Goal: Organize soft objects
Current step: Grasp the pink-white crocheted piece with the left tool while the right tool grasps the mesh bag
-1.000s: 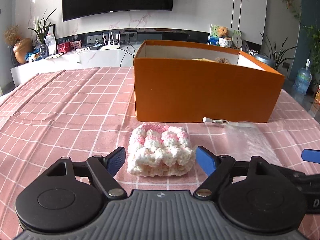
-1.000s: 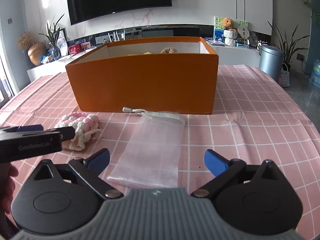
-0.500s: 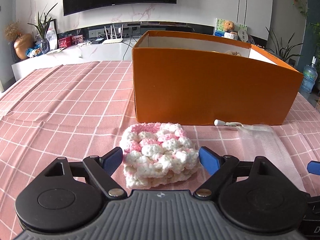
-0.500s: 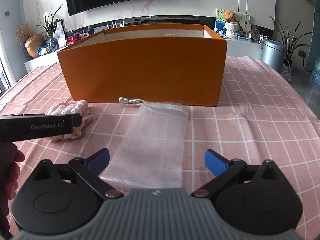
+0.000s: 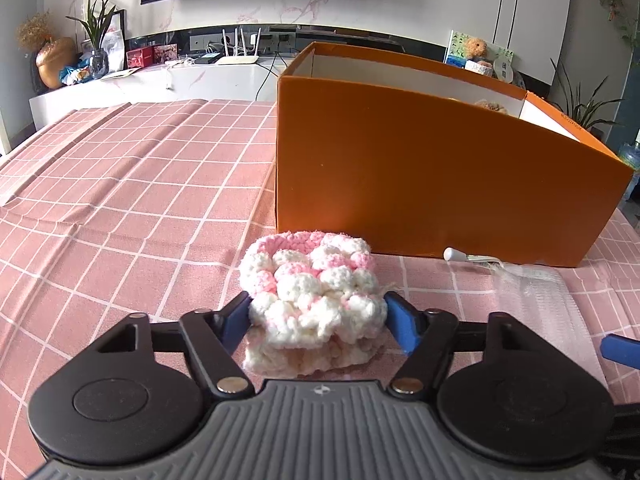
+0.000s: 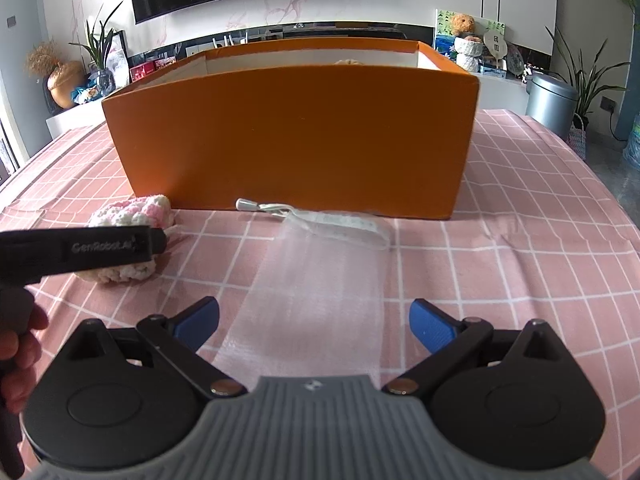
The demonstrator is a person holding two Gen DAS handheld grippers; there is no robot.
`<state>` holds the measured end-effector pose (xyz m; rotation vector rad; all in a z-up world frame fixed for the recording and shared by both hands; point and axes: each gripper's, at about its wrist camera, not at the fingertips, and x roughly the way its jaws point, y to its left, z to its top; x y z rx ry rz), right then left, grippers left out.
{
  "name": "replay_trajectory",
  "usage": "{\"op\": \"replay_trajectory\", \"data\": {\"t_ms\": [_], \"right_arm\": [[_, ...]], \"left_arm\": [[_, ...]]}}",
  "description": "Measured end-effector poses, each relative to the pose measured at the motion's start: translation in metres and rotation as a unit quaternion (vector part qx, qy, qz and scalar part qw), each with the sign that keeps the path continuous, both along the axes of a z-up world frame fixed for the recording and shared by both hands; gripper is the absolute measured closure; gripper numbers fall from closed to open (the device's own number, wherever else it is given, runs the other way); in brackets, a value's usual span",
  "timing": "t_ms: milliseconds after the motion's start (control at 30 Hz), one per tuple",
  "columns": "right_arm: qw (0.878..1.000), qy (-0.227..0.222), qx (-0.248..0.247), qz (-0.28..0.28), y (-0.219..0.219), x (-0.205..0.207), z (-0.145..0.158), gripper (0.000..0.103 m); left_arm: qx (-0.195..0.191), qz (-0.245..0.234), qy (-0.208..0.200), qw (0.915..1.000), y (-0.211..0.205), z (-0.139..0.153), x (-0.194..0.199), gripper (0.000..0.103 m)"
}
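Note:
A folded pink-and-white crocheted piece point(image 5: 312, 292) lies on the pink checked tablecloth point(image 5: 120, 208) in front of the orange box point(image 5: 420, 184). My left gripper point(image 5: 318, 318) is shut on it, both blue pads pressing its sides. It also shows in the right wrist view point(image 6: 128, 216), partly behind the left gripper's body. A clear mesh pouch point(image 6: 316, 288) with a white drawstring lies flat before the orange box point(image 6: 296, 136). My right gripper point(image 6: 314, 322) is open, its fingers straddling the pouch's near end.
The box holds a plush item, barely visible over the rim point(image 6: 352, 62). A grey bin point(image 6: 552, 102) stands off the table's right side. A white sideboard with plants and clutter point(image 5: 120, 76) runs behind the table.
My left gripper moved forward around the crocheted piece and closed on it. My right gripper edged forward over the pouch and stayed open.

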<state>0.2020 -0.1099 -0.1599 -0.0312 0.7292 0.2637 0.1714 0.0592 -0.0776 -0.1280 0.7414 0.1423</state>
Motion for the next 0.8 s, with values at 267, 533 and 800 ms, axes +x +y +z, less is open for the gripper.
{"op": "replay_trajectory", "data": {"t_ms": [267,533,800], "right_arm": [[1.000,0.009,-0.005,-0.008,0.007,0.019,-0.005,0.008],[0.999,-0.010,-0.035,0.004,0.022,0.025,-0.010,0.028],[0.998,-0.019,-0.045,0.034,0.035,0.027,-0.006,0.074]], "left_arm": [[-0.005,-0.017,-0.010,0.9998,0.002,0.010,-0.014,0.054],[-0.022,-0.019,-0.007,0.9996,0.010,0.012,-0.018,0.059],[-0.026,-0.014,-0.003,0.9996,0.013,0.012,-0.016,0.053]]}}
